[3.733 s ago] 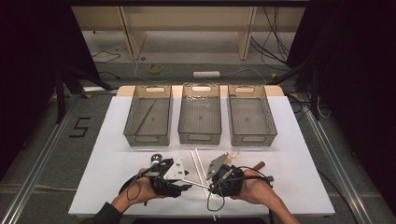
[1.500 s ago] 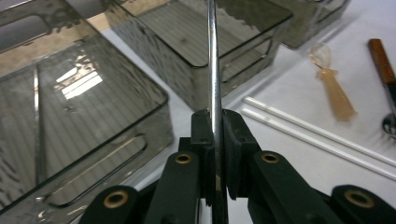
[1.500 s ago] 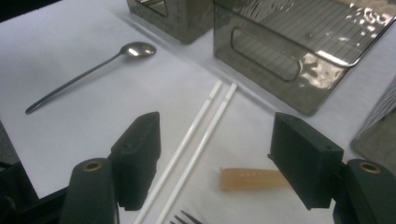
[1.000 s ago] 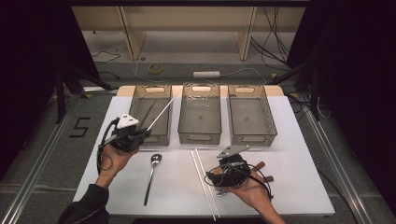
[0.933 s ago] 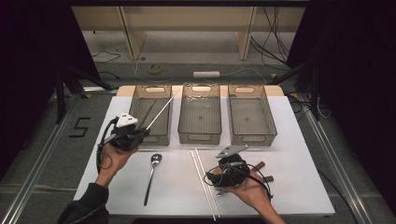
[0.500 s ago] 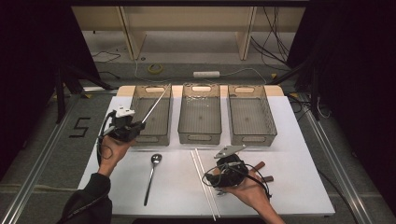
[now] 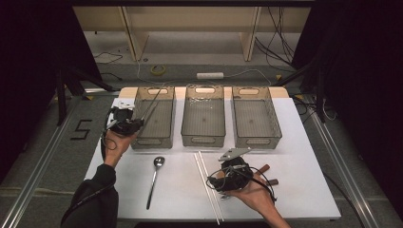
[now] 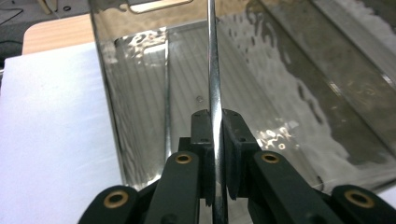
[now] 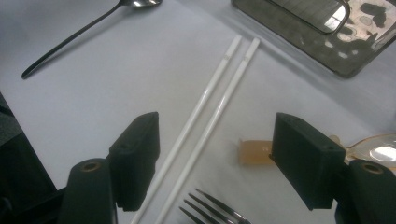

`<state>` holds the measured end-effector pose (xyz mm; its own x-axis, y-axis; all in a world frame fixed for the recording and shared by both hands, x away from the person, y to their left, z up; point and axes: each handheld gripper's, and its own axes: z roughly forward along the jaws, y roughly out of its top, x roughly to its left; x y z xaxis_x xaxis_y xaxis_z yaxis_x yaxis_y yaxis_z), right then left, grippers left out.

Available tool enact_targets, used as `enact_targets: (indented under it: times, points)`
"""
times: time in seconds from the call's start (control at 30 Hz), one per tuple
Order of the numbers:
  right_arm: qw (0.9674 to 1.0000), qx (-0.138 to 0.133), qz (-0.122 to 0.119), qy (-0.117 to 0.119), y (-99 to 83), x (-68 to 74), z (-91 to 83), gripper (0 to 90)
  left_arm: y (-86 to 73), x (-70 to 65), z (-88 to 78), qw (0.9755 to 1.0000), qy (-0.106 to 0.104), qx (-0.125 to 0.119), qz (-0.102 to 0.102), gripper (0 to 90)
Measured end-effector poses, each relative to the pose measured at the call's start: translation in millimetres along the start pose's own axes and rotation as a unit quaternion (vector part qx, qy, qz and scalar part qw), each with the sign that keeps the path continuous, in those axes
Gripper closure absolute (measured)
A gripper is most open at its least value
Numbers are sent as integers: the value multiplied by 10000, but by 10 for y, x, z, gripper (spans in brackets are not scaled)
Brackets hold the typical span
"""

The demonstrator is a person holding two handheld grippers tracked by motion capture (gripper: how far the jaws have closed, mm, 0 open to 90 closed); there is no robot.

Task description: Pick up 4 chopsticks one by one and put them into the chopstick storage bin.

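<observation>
1. Clamping a thin metal rod (image 8: 215, 70), probably a steel chopstick, between the nearly closed fingers (image 8: 201, 140) of the left gripper (image 7: 124, 122); rod running straight out past the fingertips and rising above them.
2. Holding that rod over the left bin (image 7: 153, 118), its far end reaching across the bin's open top, likely so that a release would drop it inside rather than on the table (image 7: 304, 190).
3. Hovering the right gripper (image 9: 215, 158) low over the table, fingers (image 9: 135, 158) having just been opening and now spread wide, gripping nothing.
4. Straddling a pair of white chopsticks (image 9: 210, 116), which are lying on the table between the spread fingers, untouched, apparently lined up for the next pick.
5. Leaving a fork (image 9: 210, 205) just below the fingertips, a spoon (image 7: 154, 180) well off to the left of them, and the middle bin (image 7: 203, 116) and right bin (image 7: 255, 116) beyond.
</observation>
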<state>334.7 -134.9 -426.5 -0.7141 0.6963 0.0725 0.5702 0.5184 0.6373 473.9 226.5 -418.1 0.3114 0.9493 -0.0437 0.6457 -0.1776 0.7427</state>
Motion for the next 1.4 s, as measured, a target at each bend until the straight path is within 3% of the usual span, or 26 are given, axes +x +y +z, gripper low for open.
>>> enact_targets:
  times: [0.37, 0.57, 0.67, 0.73, 0.9, 1.07, 1.2, 1.4]
  points:
    - [10000, 25, -44, 46, 0, 4, 7, 334, 14, 18, 127, 9993, 182, 315, -50, 830]
    - [10000, 26, -49, 58, -1, 6, 3, 335, 21, 33, 166, 9989, 269, 373, -123, 823]
    - [10000, 29, -48, 72, -1, 5, 3, 336, 29, 40, 166, 9989, 252, 327, -203, 775]
    - [9999, 34, -62, 82, -2, 7, 3, 336, 38, 35, 150, 9990, 257, 294, -225, 674]
    - [9999, 41, -57, 83, 1, -5, 4, 336, 21, 26, 48, 9991, -109, 202, -365, 542]
    - [9999, 118, -48, 84, 3, -16, 21, 353, -63, -21, -106, 9978, -382, -196, -513, 390]
    - [9997, 254, 18, 53, 15, -21, 60, 390, -101, -83, -240, 9967, -564, -383, -434, 323]
    - [9992, 396, 33, 41, 39, -19, 134, 461, -203, -259, -452, 9955, -661, -648, -219, 276]
